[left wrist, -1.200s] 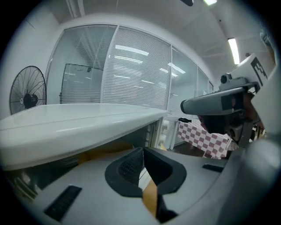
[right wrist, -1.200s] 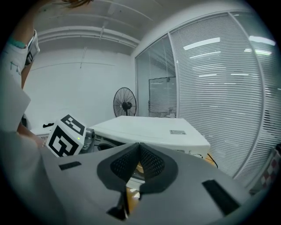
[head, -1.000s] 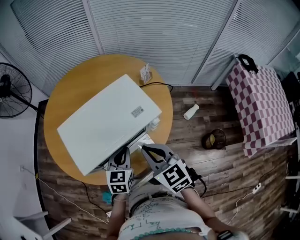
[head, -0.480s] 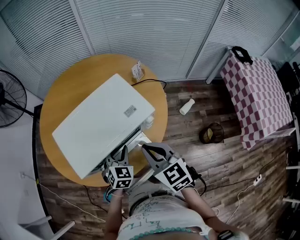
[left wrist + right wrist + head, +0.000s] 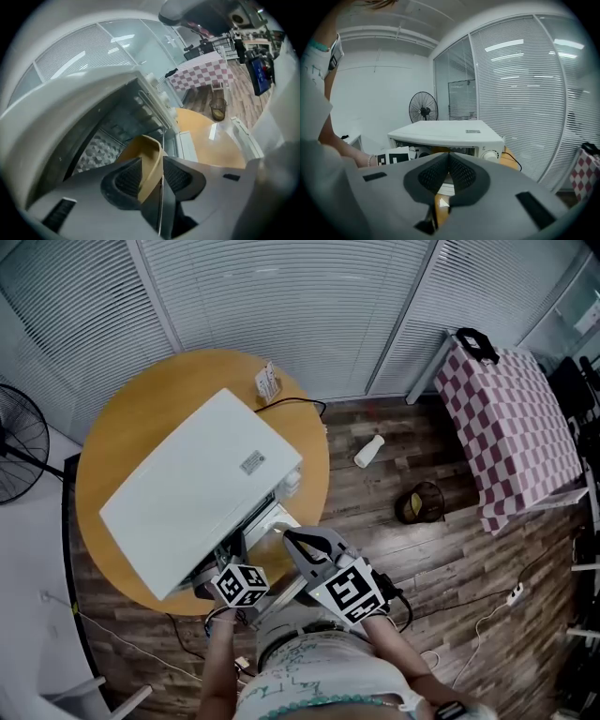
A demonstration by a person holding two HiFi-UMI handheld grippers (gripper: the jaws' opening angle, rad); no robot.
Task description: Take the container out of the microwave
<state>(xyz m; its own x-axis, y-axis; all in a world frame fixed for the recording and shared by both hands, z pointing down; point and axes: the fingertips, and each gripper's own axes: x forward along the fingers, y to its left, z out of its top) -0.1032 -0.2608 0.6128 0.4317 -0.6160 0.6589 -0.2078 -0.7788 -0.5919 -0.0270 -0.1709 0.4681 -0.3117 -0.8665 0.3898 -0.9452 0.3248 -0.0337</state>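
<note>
A white microwave [image 5: 187, 493] sits on a round wooden table, its door [image 5: 284, 518] open toward me. Inside, a tan container [image 5: 147, 157] stands on the patterned floor of the cavity. My left gripper [image 5: 231, 559] reaches into the opening. In the left gripper view its jaws [image 5: 152, 174] are opening, with the container's rim between the two pads. My right gripper [image 5: 287, 536] hangs just in front of the door. It is shut on nothing, its pads meeting in the right gripper view [image 5: 449, 158], where the microwave [image 5: 445, 133] fills the middle.
The table [image 5: 122, 418] also holds a small box [image 5: 266, 382] with a cable at its back edge. A fan [image 5: 19, 442] stands at the left. On the wooden floor to the right lie a bottle [image 5: 368, 451] and a bin [image 5: 420, 503], beside a checked cloth [image 5: 525, 427].
My left gripper has sunk toward the microwave's opening and rolled, so its marker cube now sits tilted. The right gripper has stayed where it was.
</note>
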